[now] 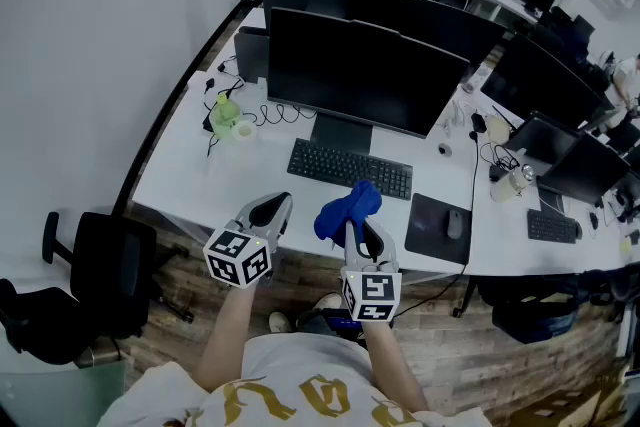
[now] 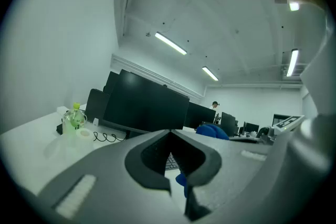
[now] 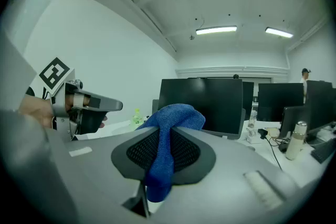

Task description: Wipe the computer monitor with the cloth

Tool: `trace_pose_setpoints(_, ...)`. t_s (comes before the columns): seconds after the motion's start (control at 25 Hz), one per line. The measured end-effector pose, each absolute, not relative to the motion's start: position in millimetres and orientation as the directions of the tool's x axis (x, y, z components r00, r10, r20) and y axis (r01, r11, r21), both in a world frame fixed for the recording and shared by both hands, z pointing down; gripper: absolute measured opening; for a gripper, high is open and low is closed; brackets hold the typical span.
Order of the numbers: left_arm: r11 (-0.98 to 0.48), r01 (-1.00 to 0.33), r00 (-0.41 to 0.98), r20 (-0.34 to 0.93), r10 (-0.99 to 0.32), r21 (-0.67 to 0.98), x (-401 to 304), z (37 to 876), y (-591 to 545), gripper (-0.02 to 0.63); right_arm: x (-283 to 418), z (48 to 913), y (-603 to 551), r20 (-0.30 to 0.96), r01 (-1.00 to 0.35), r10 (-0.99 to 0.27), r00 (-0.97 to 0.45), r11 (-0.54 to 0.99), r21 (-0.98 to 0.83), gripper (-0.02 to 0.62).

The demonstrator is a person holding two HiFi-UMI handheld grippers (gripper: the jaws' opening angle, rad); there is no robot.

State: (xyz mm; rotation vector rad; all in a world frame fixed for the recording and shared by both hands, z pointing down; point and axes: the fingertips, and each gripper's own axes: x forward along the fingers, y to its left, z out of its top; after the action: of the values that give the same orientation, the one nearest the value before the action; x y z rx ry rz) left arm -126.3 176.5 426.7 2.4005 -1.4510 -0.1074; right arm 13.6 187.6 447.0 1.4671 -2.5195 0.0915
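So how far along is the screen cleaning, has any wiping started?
Done: the right gripper has the blue cloth clamped between its jaws. In hand: it hangs over the desk at its near edge, short of the monitor; the left gripper is shut and empty beside it. Left: the wiping; the cloth isn't touching the monitor.

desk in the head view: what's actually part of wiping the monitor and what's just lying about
For the job: blue cloth, right gripper shut on it, front monitor.

Lying about: keyboard, mouse, mouse pad, green bottle, cables, office chair.
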Motion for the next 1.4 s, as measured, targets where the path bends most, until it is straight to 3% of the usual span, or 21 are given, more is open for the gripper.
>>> trace_pose_setpoints(0.24, -0.408, -0.837, 0.472, 0.104, -0.875, 0.366, -138, 430, 194, 0.000, 15, 455, 211, 0.234, -0.879, -0.859, -0.455, 0.475, 0.034, 0.078)
trace_pose_setpoints(0.44, -0.424, -0.743, 0.488, -0.013, -0.873, 0.518, -142, 421, 198, 0.001, 23, 453, 214, 0.234, -0.892, -0.871, -0.431, 0.451, 0.034, 0.078)
trace_pose_setpoints(0.72, -0.445, -0.801, 0.489, 0.009, -0.872, 0.400, -141, 410, 181, 0.000, 23, 434, 196, 0.205, -0.880, -0.859, -0.470, 0.473, -0.036, 0.080)
trace_pose_setpoints(0.96, -0.493, -0.792, 0.515, -0.039, -0.856, 0.360, -133, 384, 148, 0.000, 29, 399, 162, 0.075, -0.875, -0.874, -0.480, 0.472, -0.104, 0.080)
trace_pose_setpoints(1.16, -0.495, -0.793, 0.506, -0.068, -0.860, 0.355, -130, 368, 94, 0.002, 28, 379, 118, -0.055, -0.782, -0.818, -0.573, 0.566, -0.260, 0.081)
trace_pose_setpoints(1.4, -0.469, -0.831, 0.482, -0.034, -0.876, 0.298, -115, 359, 16, 0.001, 36, 355, 40, -0.090, -0.777, -0.799, -0.595, 0.600, -0.191, 0.081)
